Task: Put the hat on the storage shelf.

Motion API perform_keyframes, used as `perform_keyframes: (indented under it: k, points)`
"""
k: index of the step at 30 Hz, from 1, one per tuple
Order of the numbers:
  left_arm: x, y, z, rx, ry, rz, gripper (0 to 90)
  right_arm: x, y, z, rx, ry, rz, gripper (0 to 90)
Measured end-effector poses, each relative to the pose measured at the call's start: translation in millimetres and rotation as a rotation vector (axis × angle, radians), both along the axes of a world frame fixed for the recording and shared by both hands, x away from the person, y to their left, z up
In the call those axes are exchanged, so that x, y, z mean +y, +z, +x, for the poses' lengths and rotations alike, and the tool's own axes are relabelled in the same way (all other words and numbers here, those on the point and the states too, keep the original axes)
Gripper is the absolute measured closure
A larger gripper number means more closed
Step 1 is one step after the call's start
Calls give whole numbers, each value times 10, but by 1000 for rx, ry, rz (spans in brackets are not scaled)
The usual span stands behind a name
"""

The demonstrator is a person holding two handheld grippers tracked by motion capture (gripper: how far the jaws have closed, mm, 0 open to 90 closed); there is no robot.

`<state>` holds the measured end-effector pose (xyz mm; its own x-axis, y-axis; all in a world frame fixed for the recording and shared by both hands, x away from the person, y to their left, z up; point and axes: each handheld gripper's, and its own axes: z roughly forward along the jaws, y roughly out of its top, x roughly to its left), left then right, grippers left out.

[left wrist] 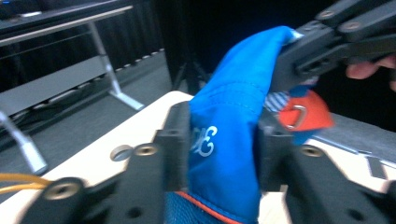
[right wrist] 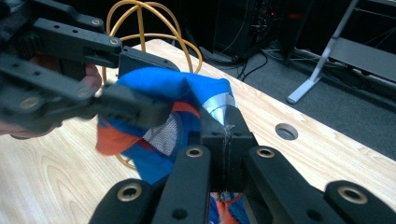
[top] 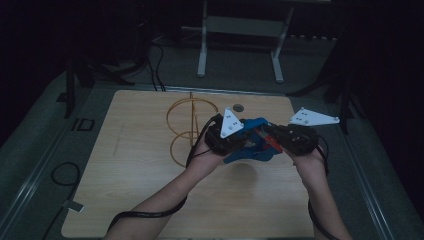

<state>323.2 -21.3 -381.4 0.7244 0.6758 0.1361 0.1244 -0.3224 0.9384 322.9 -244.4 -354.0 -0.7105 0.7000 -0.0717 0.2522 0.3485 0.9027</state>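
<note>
Above the wooden counter [top: 150,200], in front of a yellow wire stand [top: 187,125], a blue-and-orange garment [top: 252,145] with unreadable white lettering hangs between the left hand-held gripper [left wrist: 219,144], clamped on its blue fold, and the right hand-held gripper [right wrist: 224,126], pinched shut on its edge.

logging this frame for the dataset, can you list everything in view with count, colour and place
garment: 1, blue with orange trim and mesh, held above the table's middle between both claws
wire stand: 1, yellow, on the table behind the left hand
table: 1, light wood, centre; round hole near its far edge
metal frame: 1, grey, on the floor beyond the table
left claw: 1, black, shut on the garment
right claw: 1, black, shut on the garment
hands: 2, at the bottom of the high view
</note>
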Motion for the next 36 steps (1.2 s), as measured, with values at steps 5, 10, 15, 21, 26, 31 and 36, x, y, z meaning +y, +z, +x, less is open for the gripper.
perform_keyframes:
  k: [5,10,15,21,26,31,36]
  points:
    - [-24,6,23,-2,24,23,870,16,-25,-32,3,9,-2,896]
    - [-47,29,16,-14,8,46,894,18,-40,-76,10,23,12,896]
    - [-34,45,-31,-40,-21,43,899,-5,-63,-170,11,33,27,895]
    - [-13,49,-99,-73,-60,33,899,-17,-96,-297,17,61,42,881]
    - [47,57,-110,-79,-83,19,899,-65,-60,-437,-9,119,52,783]
    - [133,26,-106,-85,-134,-11,899,-177,15,-564,-43,139,88,718]
    - [239,16,-111,-101,-221,-37,898,-304,-24,-548,-44,96,89,707]
